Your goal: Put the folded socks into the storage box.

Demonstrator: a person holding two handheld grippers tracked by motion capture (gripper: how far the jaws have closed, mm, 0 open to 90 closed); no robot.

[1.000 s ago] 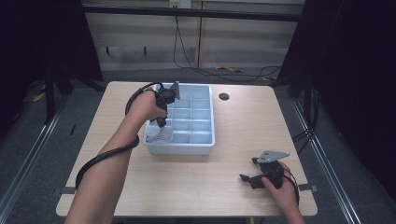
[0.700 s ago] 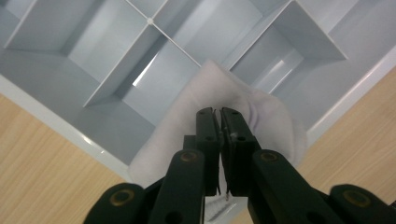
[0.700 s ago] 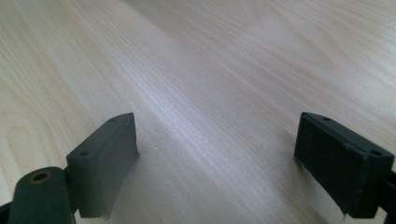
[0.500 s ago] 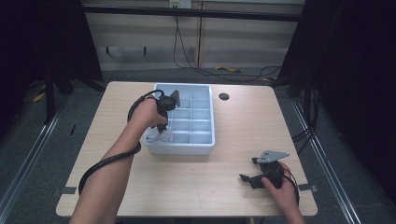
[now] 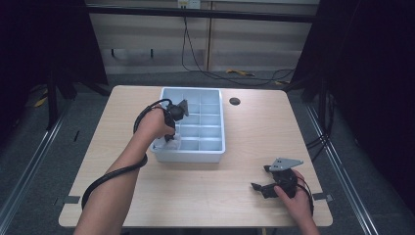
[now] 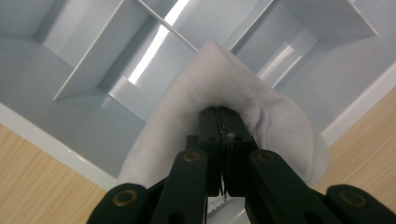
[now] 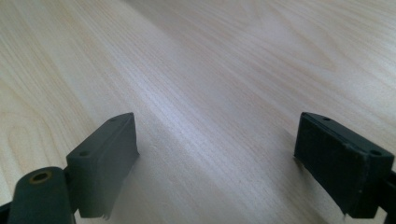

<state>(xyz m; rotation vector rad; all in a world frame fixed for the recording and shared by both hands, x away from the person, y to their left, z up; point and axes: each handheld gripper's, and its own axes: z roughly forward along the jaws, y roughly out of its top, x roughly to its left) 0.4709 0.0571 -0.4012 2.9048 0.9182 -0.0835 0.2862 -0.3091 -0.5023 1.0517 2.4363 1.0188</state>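
A pale blue divided tray [image 5: 215, 147] stands at the middle of the wooden table [image 5: 235, 205]. My left gripper [image 5: 170, 138] points down into the tray's near-left corner, shut on a white cloth [image 5: 172, 143]. In the left gripper view the jaws meet at my left gripper [image 6: 223, 122], pinching a fold of the white cloth [image 6: 187, 116] over the tray's compartments [image 6: 107, 70]. My right gripper [image 5: 259, 178] rests low at the table's near right, open. In the right gripper view my right gripper [image 7: 217, 149] has bare wood between its wide-apart jaws.
A small dark round hole [image 5: 235, 101] sits in the table behind the tray's right side. A black cable [image 5: 110, 176] trails along the left forearm. Dark curtains and floor rails flank the table.
The left hand and gripper have drawn back from the tray's left middle toward its near-left corner, taking the white cloth along. The right gripper has stayed put.
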